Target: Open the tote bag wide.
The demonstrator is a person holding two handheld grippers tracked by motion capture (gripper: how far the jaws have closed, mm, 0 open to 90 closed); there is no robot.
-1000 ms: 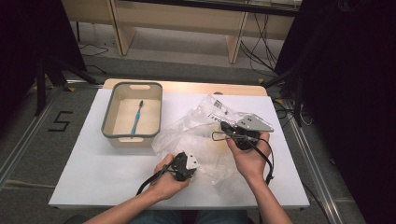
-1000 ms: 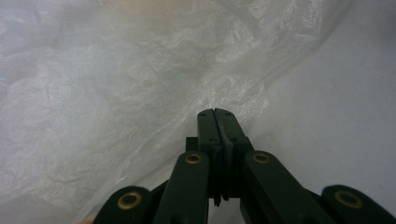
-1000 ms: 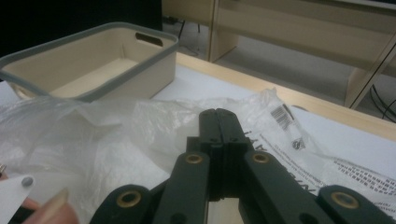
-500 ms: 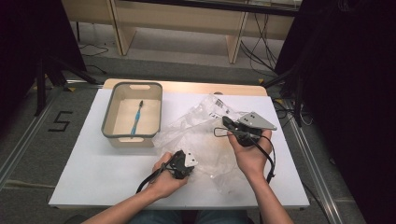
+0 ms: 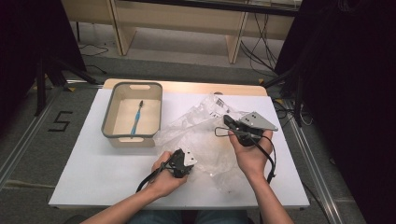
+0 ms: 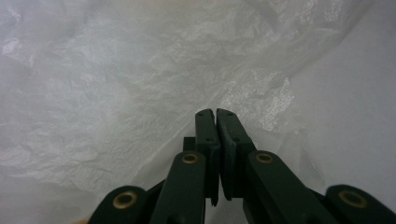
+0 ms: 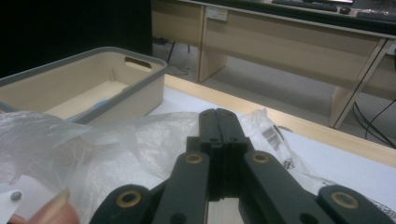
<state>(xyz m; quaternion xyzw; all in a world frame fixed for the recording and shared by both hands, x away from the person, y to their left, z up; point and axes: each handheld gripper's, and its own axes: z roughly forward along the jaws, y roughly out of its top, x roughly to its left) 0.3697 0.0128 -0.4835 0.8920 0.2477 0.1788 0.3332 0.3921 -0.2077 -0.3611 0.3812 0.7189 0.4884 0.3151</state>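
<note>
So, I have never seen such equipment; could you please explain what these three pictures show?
A person sits at a white table and holds a hand tool with two black jaws in each hand: the left gripper and the right gripper. One picture looks down from above. The other two come from cameras riding on the tools, looking along their jaws. On the table lie a crumpled clear plastic bag and a beige tray with a blue toothbrush inside. Both pairs of jaws are closed against the bag; whether they pinch it is unclear.
</note>
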